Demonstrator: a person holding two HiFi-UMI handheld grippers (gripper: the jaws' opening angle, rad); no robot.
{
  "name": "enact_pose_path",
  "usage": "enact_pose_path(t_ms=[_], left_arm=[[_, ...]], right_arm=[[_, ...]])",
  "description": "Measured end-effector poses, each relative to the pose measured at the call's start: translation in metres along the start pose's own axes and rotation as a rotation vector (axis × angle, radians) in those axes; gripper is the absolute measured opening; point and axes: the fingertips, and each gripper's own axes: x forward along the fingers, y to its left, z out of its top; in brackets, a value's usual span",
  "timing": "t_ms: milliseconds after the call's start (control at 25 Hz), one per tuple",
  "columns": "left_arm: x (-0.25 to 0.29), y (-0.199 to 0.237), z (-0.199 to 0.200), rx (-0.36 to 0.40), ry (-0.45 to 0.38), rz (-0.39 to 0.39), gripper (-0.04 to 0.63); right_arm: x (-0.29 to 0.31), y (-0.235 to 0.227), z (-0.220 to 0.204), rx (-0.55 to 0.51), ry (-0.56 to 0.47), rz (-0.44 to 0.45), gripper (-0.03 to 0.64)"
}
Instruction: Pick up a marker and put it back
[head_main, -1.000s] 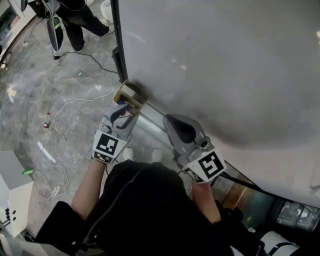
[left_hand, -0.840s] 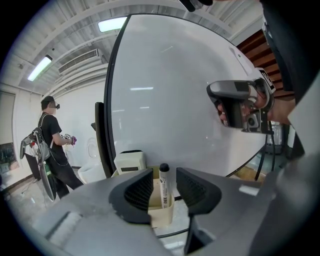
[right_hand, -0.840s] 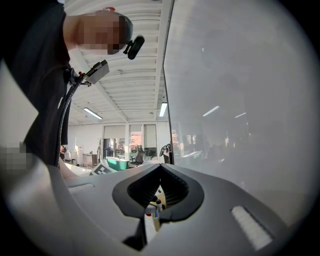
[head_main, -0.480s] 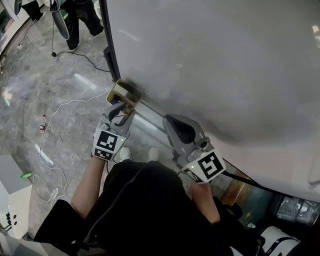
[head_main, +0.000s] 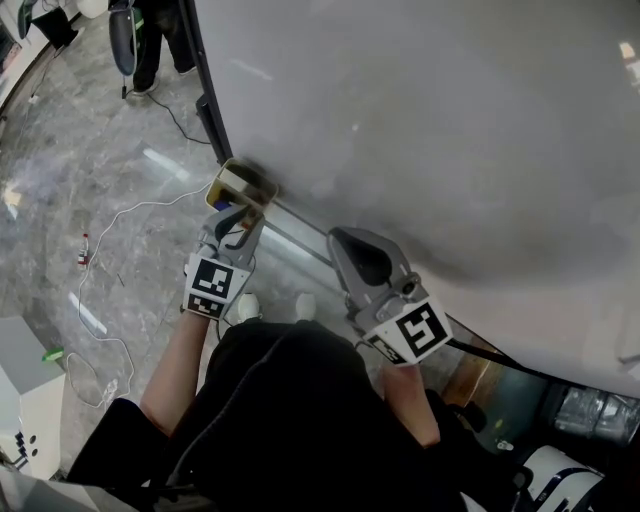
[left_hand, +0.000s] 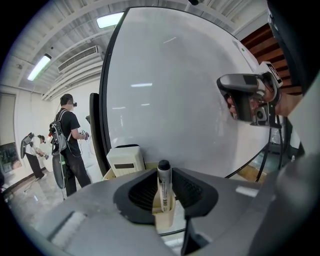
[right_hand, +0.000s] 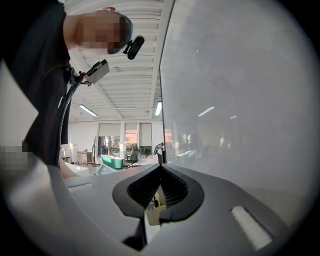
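Observation:
A marker with a black cap and a white printed barrel stands upright between my left gripper's jaws. The jaws are closing, with a gap still showing on each side of the marker. Its lower end is hidden by the gripper's body. In the head view the left gripper points up at a beige box on the whiteboard's lower left corner. My right gripper hangs below the board's lower edge. Its jaws meet at the tips and hold nothing.
The beige box sits just behind the marker, against the board's black frame. Two people stand on the floor at the left. White cables and small litter lie on the grey floor.
The left gripper has edged slightly nearer the beige box. The right gripper has stayed in place. The head view has drifted a little.

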Motion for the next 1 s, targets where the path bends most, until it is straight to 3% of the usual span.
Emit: enact_pose_path(t_ms=[600, 1000], left_arm=[[-0.004, 0.003, 0.002, -0.036, -0.016, 0.009, 0.081], [-0.016, 0.008, 0.022, -0.037, -0.074, 0.028, 0.081]], right_arm=[[0.000, -0.004, 0.001, -0.002, -0.005, 0.000, 0.009], [0.003, -0.001, 0.002, -0.001, -0.010, 0.014, 0.009]])
